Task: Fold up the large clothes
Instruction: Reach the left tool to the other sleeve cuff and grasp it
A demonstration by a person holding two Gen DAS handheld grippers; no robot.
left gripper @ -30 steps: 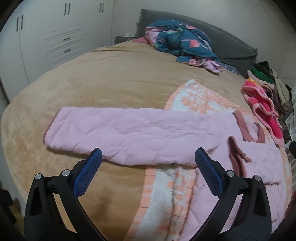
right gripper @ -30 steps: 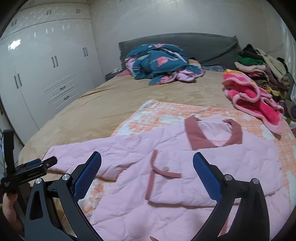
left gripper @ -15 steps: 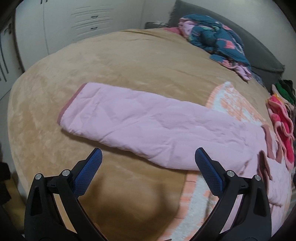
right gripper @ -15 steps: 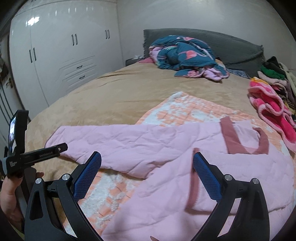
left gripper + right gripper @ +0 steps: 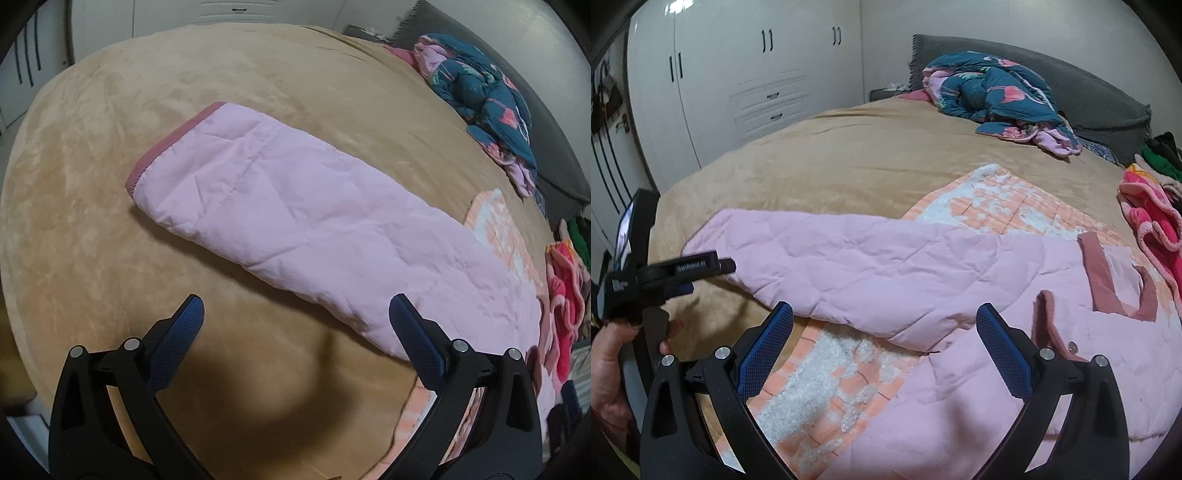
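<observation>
Brown bed (image 5: 258,74) carries my pink jacket (image 5: 960,369) near its front edge; the sleeve (image 5: 295,221) stretches leftward, cuff (image 5: 162,151) farthest. My left gripper (image 5: 295,317) is nearer it; my right gripper (image 5: 884,325) hovers too, both wide open, empty.

I see my left gripper (image 5: 295,317) with its blue-padded jaws spread wide, holding nothing, above the tan bedspread (image 5: 110,206). Just ahead, the pink quilted jacket's sleeve (image 5: 314,221) lies flat, its darker pink cuff (image 5: 166,147) pointing up-left, apart from the pads.
</observation>
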